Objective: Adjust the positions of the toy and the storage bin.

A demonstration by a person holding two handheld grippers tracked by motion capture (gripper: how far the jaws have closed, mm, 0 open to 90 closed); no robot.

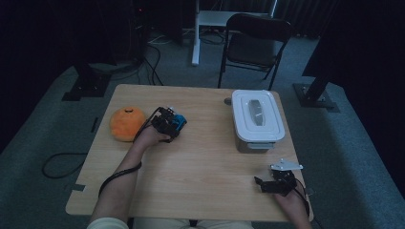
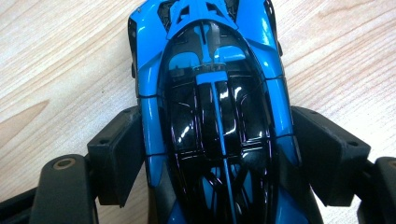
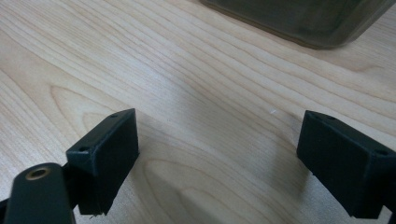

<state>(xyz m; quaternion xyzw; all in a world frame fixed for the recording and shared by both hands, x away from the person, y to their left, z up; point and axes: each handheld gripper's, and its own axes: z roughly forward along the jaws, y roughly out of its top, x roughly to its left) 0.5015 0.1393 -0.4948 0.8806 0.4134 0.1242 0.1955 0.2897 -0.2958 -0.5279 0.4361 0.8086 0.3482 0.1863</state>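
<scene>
- Jaws of the left gripper (image 2: 217, 154) are squeezing the blue toy car (image 2: 212, 107) from both sides.
- Right gripper (image 3: 217, 158) is sitting wide open over the bare table (image 3: 196, 84), holding nothing.

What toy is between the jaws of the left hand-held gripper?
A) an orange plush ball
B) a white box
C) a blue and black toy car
C: in the left gripper view, the blue and black toy car sits between the left hand-held gripper's jaws, with both pads against its sides.
</scene>
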